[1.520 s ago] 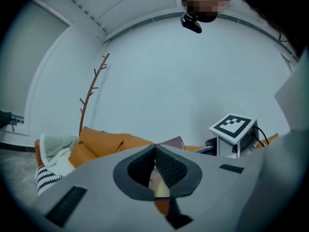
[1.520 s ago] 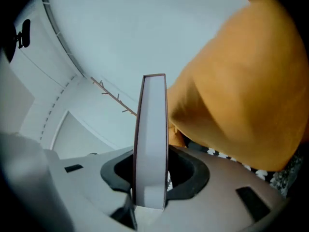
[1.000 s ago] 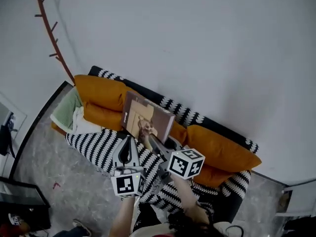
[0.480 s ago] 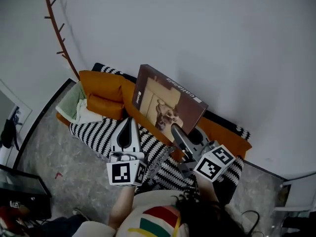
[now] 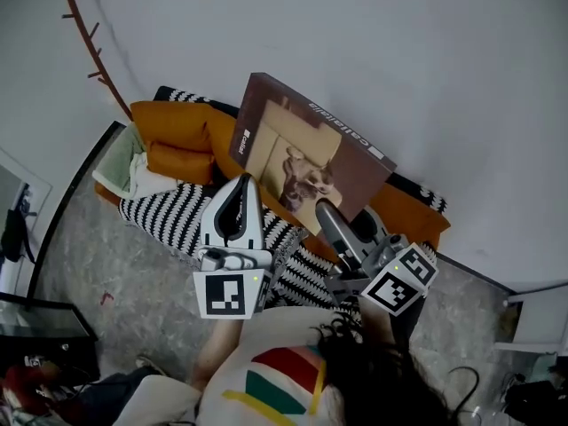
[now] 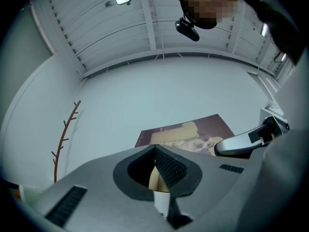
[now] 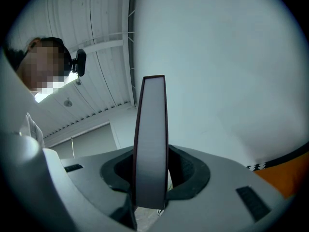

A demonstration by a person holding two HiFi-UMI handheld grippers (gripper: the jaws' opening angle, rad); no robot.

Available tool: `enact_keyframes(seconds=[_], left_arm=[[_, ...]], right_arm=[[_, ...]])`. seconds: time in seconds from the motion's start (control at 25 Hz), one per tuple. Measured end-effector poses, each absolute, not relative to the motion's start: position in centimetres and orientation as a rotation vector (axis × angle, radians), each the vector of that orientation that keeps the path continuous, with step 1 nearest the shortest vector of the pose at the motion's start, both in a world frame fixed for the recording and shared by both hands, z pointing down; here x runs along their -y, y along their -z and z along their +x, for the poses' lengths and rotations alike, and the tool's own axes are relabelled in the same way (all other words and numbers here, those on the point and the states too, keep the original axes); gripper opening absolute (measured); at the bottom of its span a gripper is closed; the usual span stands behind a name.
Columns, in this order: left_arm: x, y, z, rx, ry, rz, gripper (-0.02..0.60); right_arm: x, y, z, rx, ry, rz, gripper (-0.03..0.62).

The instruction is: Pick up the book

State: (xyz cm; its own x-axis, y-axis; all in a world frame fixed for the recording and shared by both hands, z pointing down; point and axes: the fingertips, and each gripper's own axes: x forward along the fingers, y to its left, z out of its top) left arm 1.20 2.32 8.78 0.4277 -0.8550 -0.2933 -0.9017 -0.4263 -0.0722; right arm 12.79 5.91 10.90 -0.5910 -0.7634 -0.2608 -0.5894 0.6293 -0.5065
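The large, thin, brown hardcover book (image 5: 306,162) is held up in the air above the sofa with orange cushions (image 5: 177,131), clear of its black-and-white zigzag throw (image 5: 169,220) and tilted with the cover facing up. It is gripped by the right gripper (image 5: 327,211), whose jaws are clamped on the book's lower edge; in the right gripper view the book's grey edge is seen standing upright between them. The jaws of the left gripper (image 5: 246,183) are drawn together with nothing seen between them, just beside the book's lower left edge; whether that edge is touched cannot be told.

The book is judged to be stiff and fairly heavy for its thickness, with smooth boards that could slip. Because it is wide and held at one edge only, a strong tipping pull on the jaws is to be expected. A deep hold across both boards near the middle of an edge is judged best, with the opposite edge supported from below.

A line of white lettering is printed along the cover's upper right edge, and a small white mark near its left edge; neither can be read with certainty. A pale picture panel is set in the middle.
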Motion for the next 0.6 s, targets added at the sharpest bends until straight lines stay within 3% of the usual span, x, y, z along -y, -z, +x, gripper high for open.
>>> enact_keyframes(seconds=[0.6], left_arm=[[0.4, -11.1, -0.1, -1.571, -0.266, -2.529, 0.008]], right_arm=[[-4.1, -12.5, 10.4, -2.453, 0.546, -1.078, 0.155]])
